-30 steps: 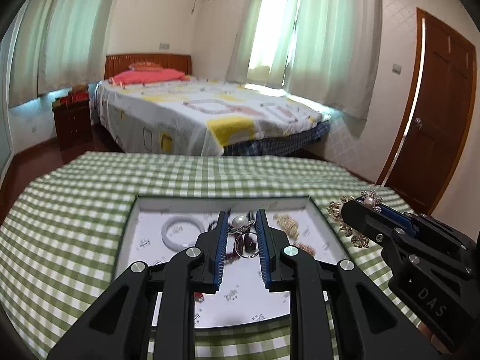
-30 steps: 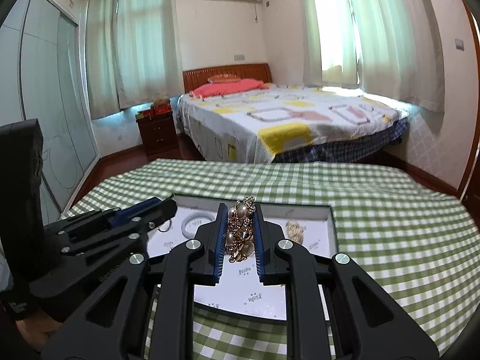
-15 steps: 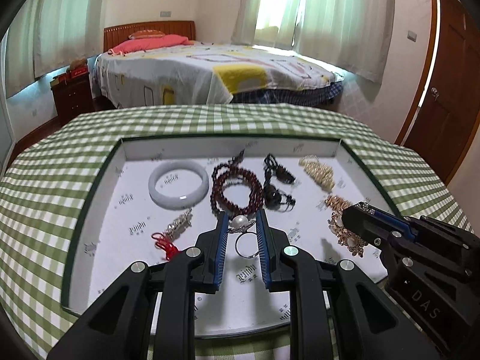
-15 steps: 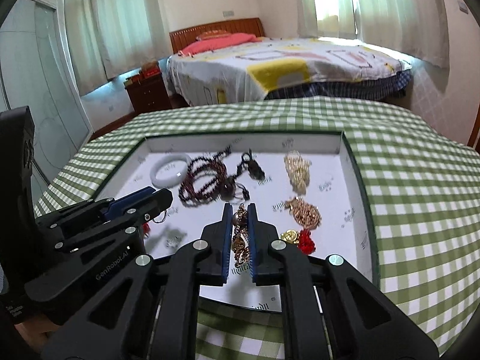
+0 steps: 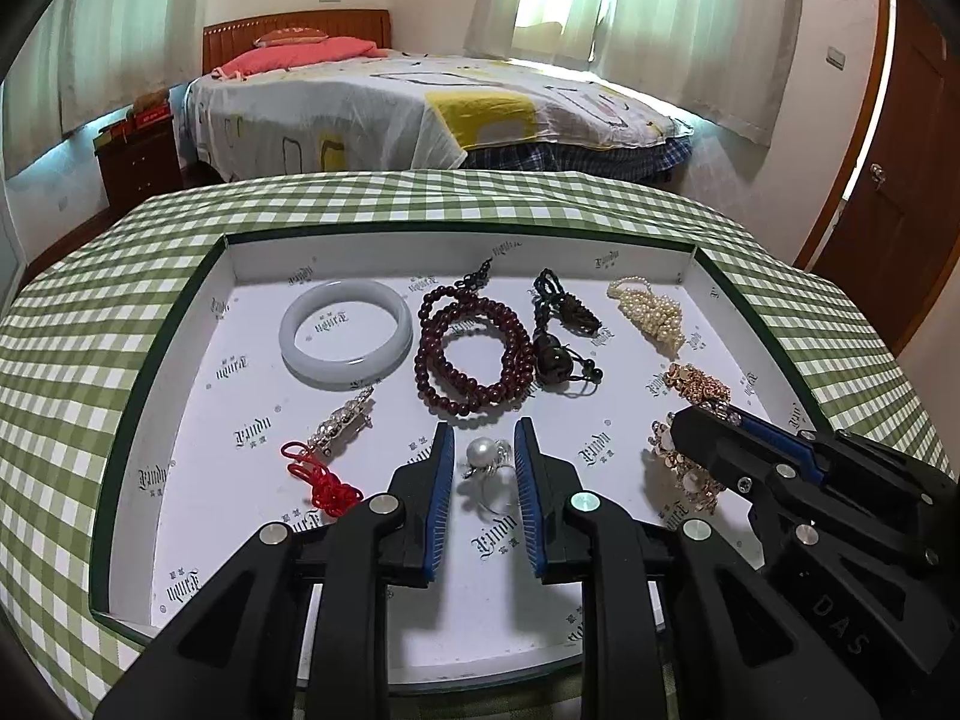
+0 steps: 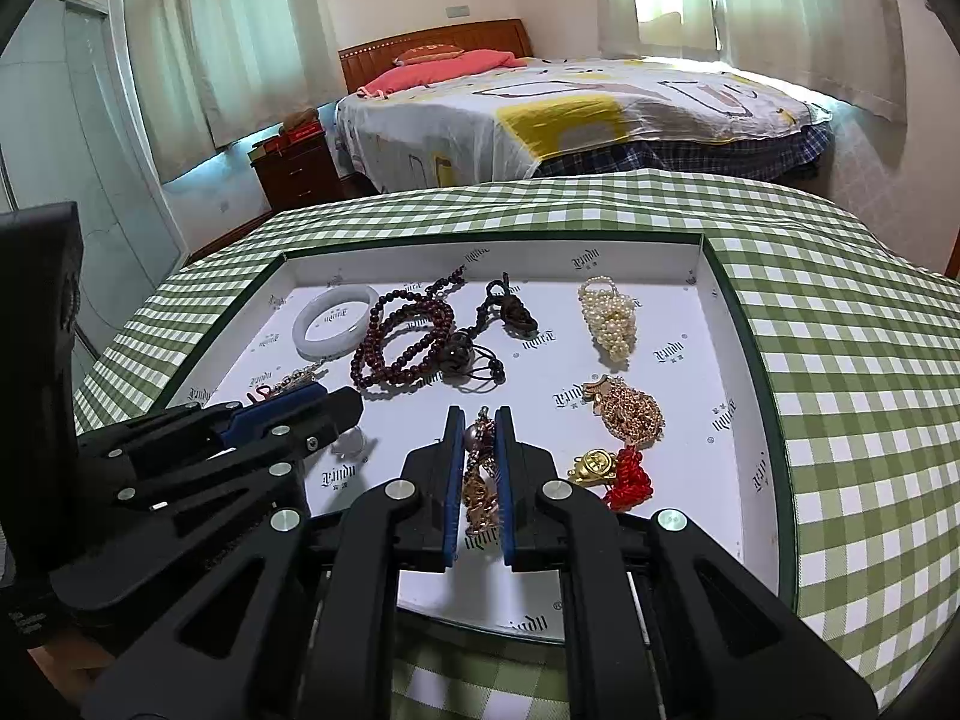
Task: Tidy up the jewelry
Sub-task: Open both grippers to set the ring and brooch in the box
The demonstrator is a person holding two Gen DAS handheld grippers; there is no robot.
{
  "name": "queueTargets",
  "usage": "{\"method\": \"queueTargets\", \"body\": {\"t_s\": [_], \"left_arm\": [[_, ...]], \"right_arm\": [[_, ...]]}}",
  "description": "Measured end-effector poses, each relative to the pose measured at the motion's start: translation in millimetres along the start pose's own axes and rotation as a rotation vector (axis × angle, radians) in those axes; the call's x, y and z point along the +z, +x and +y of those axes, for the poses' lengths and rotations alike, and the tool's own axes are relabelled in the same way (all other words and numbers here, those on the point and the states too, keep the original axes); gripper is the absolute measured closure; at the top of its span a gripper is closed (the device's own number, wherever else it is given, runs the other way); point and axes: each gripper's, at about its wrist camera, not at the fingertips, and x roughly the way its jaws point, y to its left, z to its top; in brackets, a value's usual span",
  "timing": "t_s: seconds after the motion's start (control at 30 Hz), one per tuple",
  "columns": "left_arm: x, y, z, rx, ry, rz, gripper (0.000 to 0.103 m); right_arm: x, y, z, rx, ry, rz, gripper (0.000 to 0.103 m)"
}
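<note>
A white tray [image 5: 180, 372] with a green rim lies on the checked table and holds jewelry. My left gripper [image 5: 483, 438] is low over the tray floor, its jaws apart on either side of a pearl ring [image 5: 487, 461] that lies on the tray. My right gripper [image 6: 480, 420] is down in the tray, shut on a gold pearl bracelet [image 6: 478, 480] that touches the floor; it also shows in the left wrist view [image 5: 684, 468]. A white jade bangle [image 5: 346, 341], a dark red bead string [image 5: 474, 354] and a pearl cluster [image 5: 651, 315] lie further back.
In the tray also lie a dark knotted pendant [image 5: 561, 336], a gold chain pile [image 6: 627, 408], a gold charm with red knot [image 6: 615, 471] and a silver brooch with red cord [image 5: 333, 438]. Green checked cloth [image 6: 840, 360] covers the table. A bed [image 5: 420, 108] stands behind.
Both grippers came down into the tray with their pieces. The left jaws have opened and the pearl ring now lies on the tray floor. The right gripper still pinches the bracelet.
</note>
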Motion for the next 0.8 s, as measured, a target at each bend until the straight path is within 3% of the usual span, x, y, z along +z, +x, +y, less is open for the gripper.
{"method": "queueTargets", "body": {"t_s": [0.13,0.27,0.8], "left_arm": [[-0.1,-0.4,1.4,-0.002,-0.008,0.002,0.081],[0.0,-0.9,1.9,0.003,-0.011,0.001,0.061],[-3.3,-3.3,6.5,0.014,-0.037,0.001,0.053]], "right_arm": [[-1.0,1.9,0.3,-0.002,0.002,0.003,0.091],[-1.8,2.9,-0.2,-0.001,-0.001,0.008,0.090],[-3.2,0.5,-3.2,-0.013,0.011,0.001,0.075]]}}
